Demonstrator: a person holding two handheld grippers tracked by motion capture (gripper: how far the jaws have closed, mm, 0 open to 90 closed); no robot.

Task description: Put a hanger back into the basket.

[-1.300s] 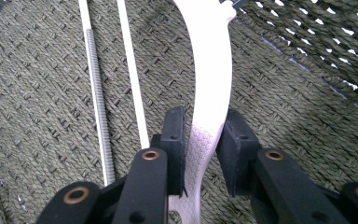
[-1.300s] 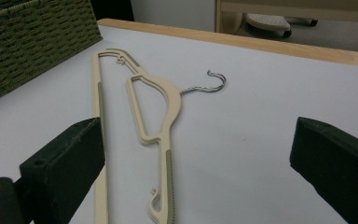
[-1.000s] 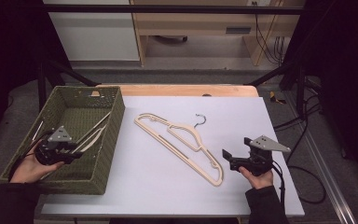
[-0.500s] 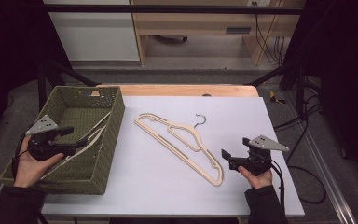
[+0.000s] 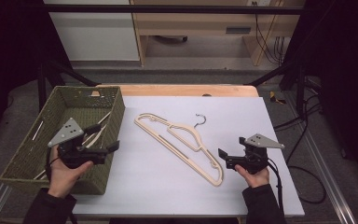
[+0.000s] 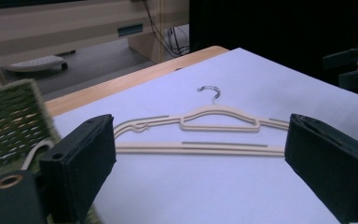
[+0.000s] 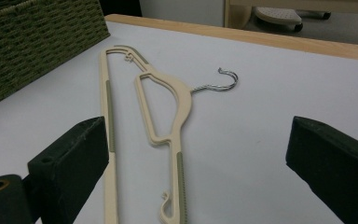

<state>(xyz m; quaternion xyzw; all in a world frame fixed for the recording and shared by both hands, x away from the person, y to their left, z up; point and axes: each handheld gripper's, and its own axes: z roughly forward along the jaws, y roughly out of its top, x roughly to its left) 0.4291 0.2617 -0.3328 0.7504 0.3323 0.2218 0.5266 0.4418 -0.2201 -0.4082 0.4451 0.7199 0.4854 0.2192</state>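
table (image 5: pixel 177 186) bare near edge | hanger (image 5: pixel 186 140) mid | left claw (image 5: pixel 109 148) just opened, empty | right claw (image 5: pixel 223 157) wide

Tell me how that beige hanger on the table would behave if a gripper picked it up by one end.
The hanger looks thin and flat, so probably light and slightly springy. Lying flush on the smooth table, it may slide before lifting. Held by one end, it would likely droop and swing, hook trailing.
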